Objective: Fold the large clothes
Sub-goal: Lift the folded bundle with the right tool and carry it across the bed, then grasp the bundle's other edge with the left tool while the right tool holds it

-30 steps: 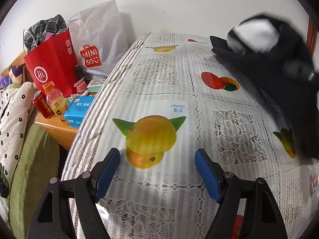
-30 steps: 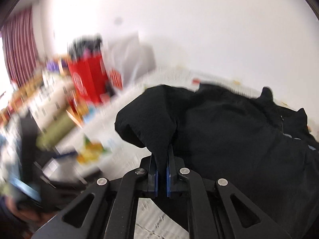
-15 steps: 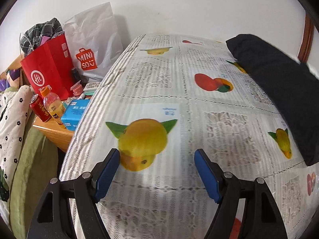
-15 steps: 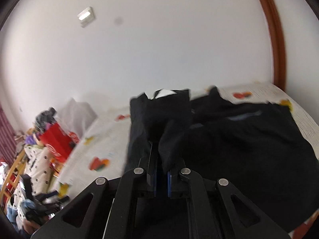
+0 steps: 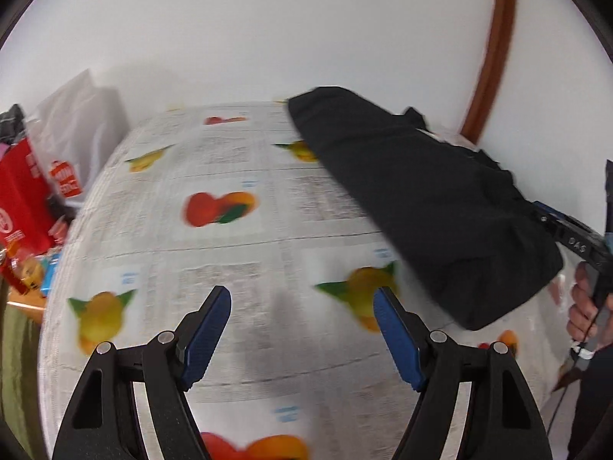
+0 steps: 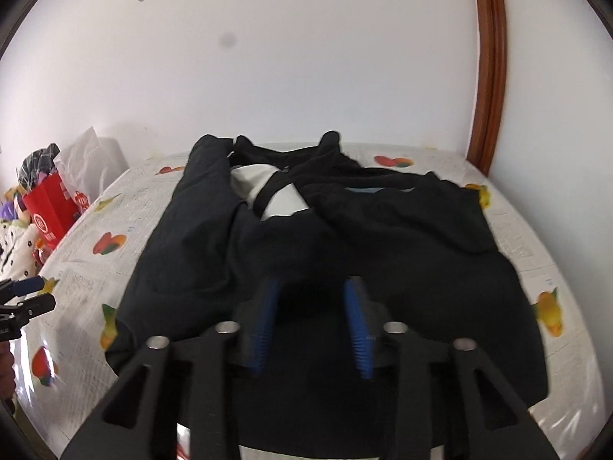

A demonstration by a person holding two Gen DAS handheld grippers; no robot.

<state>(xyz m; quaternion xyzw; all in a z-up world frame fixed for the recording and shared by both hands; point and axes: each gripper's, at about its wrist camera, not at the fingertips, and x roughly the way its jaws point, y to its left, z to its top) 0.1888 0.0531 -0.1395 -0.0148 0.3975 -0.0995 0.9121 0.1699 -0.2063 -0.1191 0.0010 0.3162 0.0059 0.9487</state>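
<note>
A large black jacket (image 6: pixel 383 253) with a white lining showing near its collar (image 6: pixel 281 203) lies spread on the table with the fruit-print cloth (image 6: pixel 126 211). One sleeve is folded in over the body. My right gripper (image 6: pixel 312 322) is open just above the jacket's near hem and holds nothing. In the left wrist view the jacket (image 5: pixel 429 199) lies at the right of the table, and my left gripper (image 5: pixel 302 329) is open and empty over the bare cloth (image 5: pixel 237 260) to its left. The left gripper also shows at the left edge of the right wrist view (image 6: pixel 23 299).
A red paper bag (image 5: pixel 19 199) and a white shopping bag (image 5: pixel 80 130) stand off the table's left side, with bottles and boxes below them. A white wall is behind the table, with a brown door frame (image 6: pixel 486 76) at the right.
My right gripper has opened and let go of the jacket sleeve, which now lies folded over the body. My left gripper has swung right toward the jacket, still open.
</note>
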